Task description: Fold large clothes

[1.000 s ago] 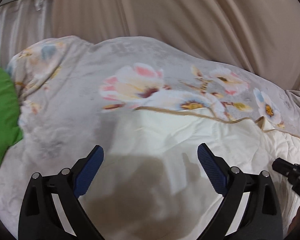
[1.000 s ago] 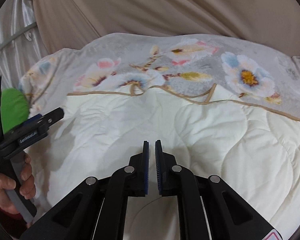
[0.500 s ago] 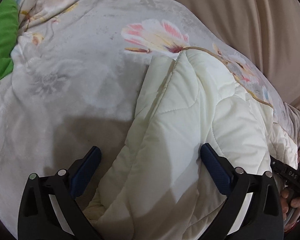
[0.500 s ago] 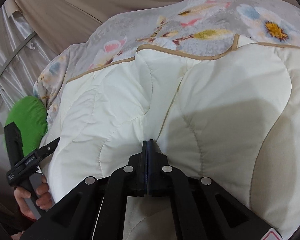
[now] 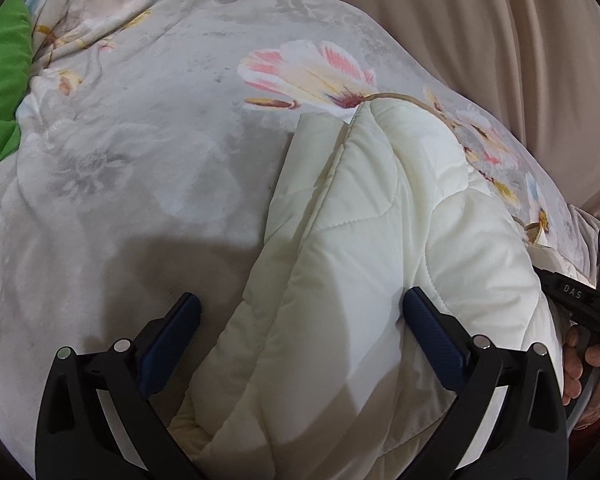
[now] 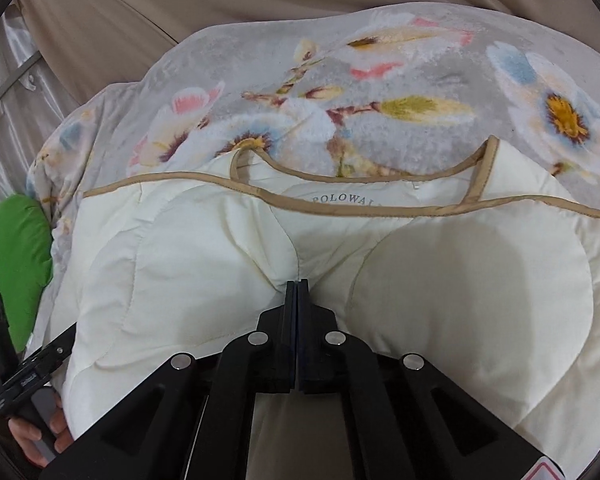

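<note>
My right gripper (image 6: 297, 284) pinches the cream quilted garment (image 6: 228, 280); my left gripper (image 5: 300, 320), spread wide, should clamp its bed-side edge squarely.

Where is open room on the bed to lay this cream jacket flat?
Free: the grey floral blanket between the green cushion and the cream quilted jacket. Crowded: the right side, where the jacket and the right gripper sit.

The jacket (image 6: 228, 280) is cream quilted cloth, matt and puffy, with smooth tan binding (image 6: 340, 206) at the neck. It lies on a fuzzy, plush-looking floral blanket (image 5: 140, 160), beside a smooth green cushion (image 6: 12, 256). Behind hang matt beige drapes (image 5: 480, 32) and, at the blurred edge, what seems a glossy satin curtain (image 6: 0, 128).
</note>
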### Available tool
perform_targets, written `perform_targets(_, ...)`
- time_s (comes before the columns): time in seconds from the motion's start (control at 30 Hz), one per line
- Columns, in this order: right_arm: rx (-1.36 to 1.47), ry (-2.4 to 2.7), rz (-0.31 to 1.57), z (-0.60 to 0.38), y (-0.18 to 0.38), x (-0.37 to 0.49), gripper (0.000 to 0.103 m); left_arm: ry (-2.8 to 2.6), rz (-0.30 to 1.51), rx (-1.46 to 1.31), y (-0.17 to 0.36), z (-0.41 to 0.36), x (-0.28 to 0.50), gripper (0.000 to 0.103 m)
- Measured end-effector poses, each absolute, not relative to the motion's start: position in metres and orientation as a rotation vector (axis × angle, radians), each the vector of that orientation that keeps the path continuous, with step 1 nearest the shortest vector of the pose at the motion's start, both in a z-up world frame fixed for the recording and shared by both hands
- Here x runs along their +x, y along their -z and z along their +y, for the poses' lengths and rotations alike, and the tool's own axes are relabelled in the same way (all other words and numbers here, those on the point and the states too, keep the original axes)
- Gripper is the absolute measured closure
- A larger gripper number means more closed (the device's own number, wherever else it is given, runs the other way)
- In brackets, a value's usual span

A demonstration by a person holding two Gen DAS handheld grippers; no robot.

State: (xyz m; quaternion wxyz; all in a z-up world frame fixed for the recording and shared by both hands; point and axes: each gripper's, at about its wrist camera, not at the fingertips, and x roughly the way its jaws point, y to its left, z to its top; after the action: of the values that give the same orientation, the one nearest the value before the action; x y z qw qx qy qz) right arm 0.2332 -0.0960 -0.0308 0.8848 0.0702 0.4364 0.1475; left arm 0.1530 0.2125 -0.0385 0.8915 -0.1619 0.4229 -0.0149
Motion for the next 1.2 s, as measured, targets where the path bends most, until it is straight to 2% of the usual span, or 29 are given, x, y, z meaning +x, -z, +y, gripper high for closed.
perform_targets(0.13,0.116,-0.299,0.892,-0.090,0.034,0.237,0.103,0.044,0.882,-0.335,0.037,0.206,0.161,0.005)
perform_targets(0.2,0.135,-0.307,0.892,-0.093,0.035,0.240,0.103,0.094,0.893,-0.362,0.034,0.201,0.165,0.016)
perform_targets(0.27,0.158,-0.316,0.892,-0.096,0.036,0.241,0.103,0.136,0.901,-0.385,0.025,0.195,0.167,0.043)
perform_targets(0.3,0.163,-0.317,0.890,-0.097,0.036,0.241,0.103,0.151,0.894,-0.376,0.018,0.191,0.167,0.051)
perform_targets(0.33,0.166,-0.318,0.885,-0.098,0.034,0.240,0.103,0.161,0.882,-0.357,0.009,0.186,0.165,0.066)
perform_targets(0.37,0.167,-0.317,0.881,-0.098,0.033,0.238,0.103,0.156,0.867,-0.348,0.001,0.183,0.163,0.076)
perform_targets(0.43,0.171,-0.307,0.858,-0.102,0.025,0.230,0.103,0.175,0.823,-0.349,-0.018,0.182,0.155,0.084)
perform_targets(0.47,0.181,-0.301,0.843,-0.106,0.019,0.224,0.103,0.196,0.797,-0.361,-0.029,0.182,0.150,0.086)
perform_targets(0.57,0.226,-0.336,0.772,-0.125,-0.007,0.193,0.095,0.248,0.745,-0.372,-0.053,0.183,0.137,0.087)
perform_targets(0.73,0.218,-0.368,0.758,-0.155,-0.025,0.134,0.094,0.250,0.721,-0.340,-0.065,0.174,0.126,0.087)
perform_targets(0.9,0.198,-0.485,0.827,-0.153,0.001,0.088,0.094,0.246,0.702,-0.354,-0.067,0.171,0.115,0.087)
perform_targets(1.1,0.129,-0.525,0.874,-0.124,0.042,0.085,0.094,0.294,0.655,-0.335,-0.089,0.156,0.094,0.087)
perform_targets(1.2,0.147,-0.546,0.875,-0.120,0.049,0.090,0.101,0.326,0.624,-0.283,-0.105,0.135,0.082,0.087)
